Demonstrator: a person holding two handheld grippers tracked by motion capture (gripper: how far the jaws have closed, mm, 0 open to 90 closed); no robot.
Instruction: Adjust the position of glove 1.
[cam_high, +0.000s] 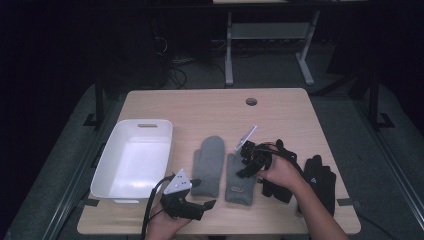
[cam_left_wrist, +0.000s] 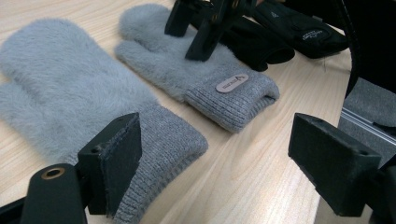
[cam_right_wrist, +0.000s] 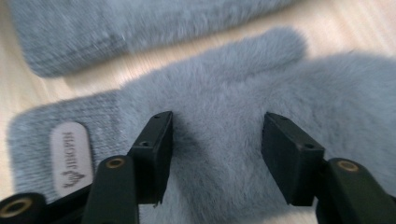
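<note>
Two fluffy grey mittens lie side by side mid-table, cuffs toward me: the left mitten (cam_high: 208, 165) (cam_left_wrist: 70, 93) (cam_right_wrist: 116, 23) and the right mitten (cam_high: 238, 177) (cam_left_wrist: 196, 74) (cam_right_wrist: 224, 93), which has a small label (cam_left_wrist: 232, 84) (cam_right_wrist: 70, 158) on its cuff. My right gripper (cam_high: 246, 162) (cam_right_wrist: 224, 156) is open, its jaws down on the right mitten's furry body, one on each side of a patch of it. My left gripper (cam_high: 205, 193) (cam_left_wrist: 222, 163) is open near the table's front edge, just off the left mitten's cuff, holding nothing.
A white plastic bin (cam_high: 112, 165) stands empty at the left of the table. A pair of black gloves (cam_high: 320, 177) (cam_left_wrist: 280, 32) lies right of the mittens. The table's back half is bare wood with a cable hole (cam_high: 251, 101).
</note>
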